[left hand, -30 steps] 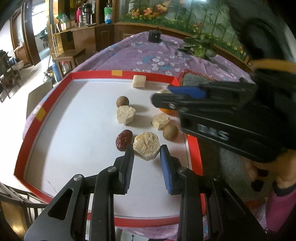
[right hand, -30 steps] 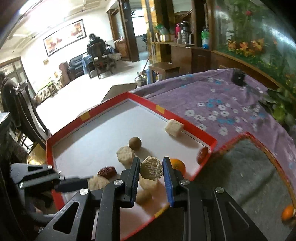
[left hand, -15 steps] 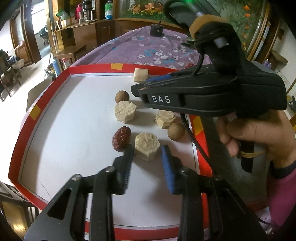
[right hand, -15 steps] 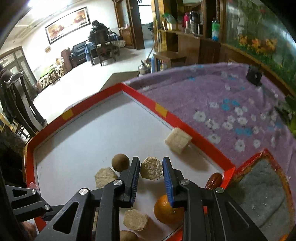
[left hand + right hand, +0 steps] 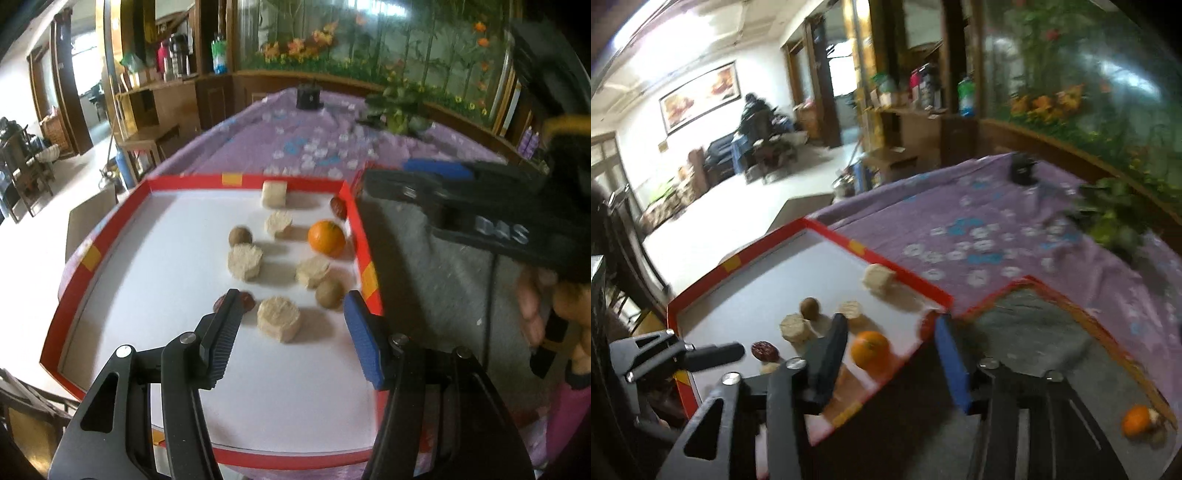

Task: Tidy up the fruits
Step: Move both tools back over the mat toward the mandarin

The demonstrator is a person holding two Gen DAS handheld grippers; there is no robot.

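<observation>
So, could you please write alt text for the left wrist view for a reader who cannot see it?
The left tongs stand open and empty above a pale hexagonal cake in a red-rimmed white tray, their jaws just widened. Behind it lie more pale cakes, brown round fruits, red dates and an orange. The right tongs cross the frame's right side.

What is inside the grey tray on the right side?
In the grey tray, one orange with a small pale piece beside it in the near corner. The right gripper covers its near part.
</observation>
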